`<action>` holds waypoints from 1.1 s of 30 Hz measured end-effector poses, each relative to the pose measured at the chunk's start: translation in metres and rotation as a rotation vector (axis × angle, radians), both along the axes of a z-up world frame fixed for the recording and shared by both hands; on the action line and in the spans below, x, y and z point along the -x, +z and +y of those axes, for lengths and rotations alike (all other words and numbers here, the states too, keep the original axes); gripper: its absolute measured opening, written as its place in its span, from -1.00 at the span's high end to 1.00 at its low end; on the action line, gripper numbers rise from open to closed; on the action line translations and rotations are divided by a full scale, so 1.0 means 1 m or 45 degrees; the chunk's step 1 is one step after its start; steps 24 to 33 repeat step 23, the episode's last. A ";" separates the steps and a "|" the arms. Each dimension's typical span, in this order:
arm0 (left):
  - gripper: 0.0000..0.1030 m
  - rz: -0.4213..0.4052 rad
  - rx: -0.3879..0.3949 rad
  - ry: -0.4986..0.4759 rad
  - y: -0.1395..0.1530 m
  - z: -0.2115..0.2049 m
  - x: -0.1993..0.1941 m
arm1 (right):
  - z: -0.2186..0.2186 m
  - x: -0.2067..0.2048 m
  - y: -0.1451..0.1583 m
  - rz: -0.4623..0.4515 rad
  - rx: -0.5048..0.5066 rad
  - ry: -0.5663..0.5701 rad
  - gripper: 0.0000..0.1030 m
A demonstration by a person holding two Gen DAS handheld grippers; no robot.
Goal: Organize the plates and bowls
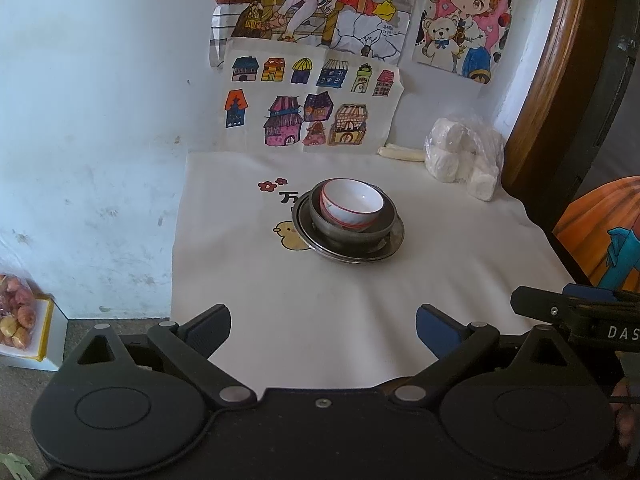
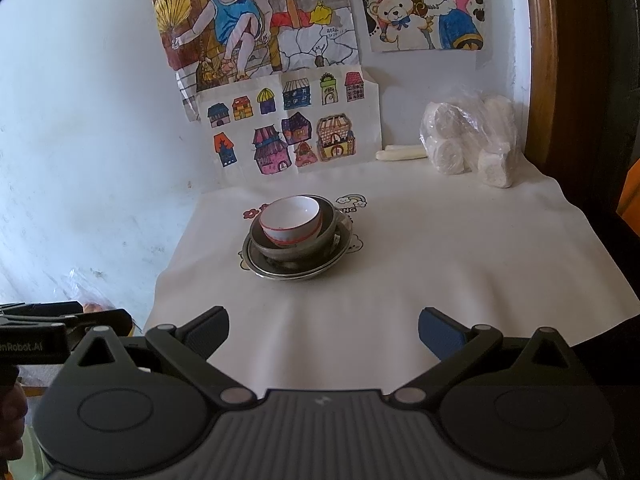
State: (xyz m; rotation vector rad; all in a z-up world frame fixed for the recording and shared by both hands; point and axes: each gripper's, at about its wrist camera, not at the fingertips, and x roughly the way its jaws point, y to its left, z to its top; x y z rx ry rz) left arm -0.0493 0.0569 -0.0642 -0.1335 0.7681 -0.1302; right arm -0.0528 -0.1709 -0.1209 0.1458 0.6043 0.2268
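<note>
Counting the tableware gives three pieces in one stack: one white bowl (image 1: pixel 352 205) with a red rim line, tilted inside one dark bowl (image 1: pixel 352 220), which sits on one metal plate (image 1: pixel 394 240). The stack stands on the cloth (image 1: pixel 320 320) near mid-table, at 12 o'clock from the left gripper (image 1: pixel 323 330) and at about 11 o'clock from the right gripper (image 2: pixel 323 330).

Both tools are spread wide, with jaws fully apart and nothing between them. Each hangs over the near edge of the cloth, well apart from the stack. In the left view the right tool's body shows at 3 o'clock; in the right view the left tool's body shows at 9 o'clock.

Other items noted:
- One plastic bag of white rolls (image 1: pixel 464 156) at the far right corner, about 1 o'clock from the stack.
- One pale stick-like item (image 1: pixel 402 153) lying against the wall just left of the bag; what it is cannot be told.
- Three coloured drawings (image 1: pixel 308 108) on the wall behind the table.
- One bag of fruit (image 1: pixel 16 312) on a box off the table, at 9 o'clock in the left view.
- One wooden frame (image 1: pixel 552 80) at the right edge.

Cloth between tools and stack is bare but rumpled. Printed cartoons on the cloth are partly covered by the plate.
</note>
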 end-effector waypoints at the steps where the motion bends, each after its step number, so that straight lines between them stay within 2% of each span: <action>1: -0.93 0.000 0.001 0.000 0.000 0.000 0.000 | 0.000 -0.001 0.000 0.001 0.000 0.001 -1.00; 13: -0.93 0.013 -0.010 0.010 -0.005 -0.004 -0.007 | -0.005 -0.010 -0.004 0.017 -0.009 0.006 -1.00; 23: -0.93 0.037 -0.015 0.014 -0.010 -0.012 -0.027 | -0.014 -0.027 -0.007 0.035 -0.037 0.015 -1.00; 33: -0.93 0.037 -0.015 0.014 -0.010 -0.012 -0.027 | -0.014 -0.027 -0.007 0.035 -0.037 0.015 -1.00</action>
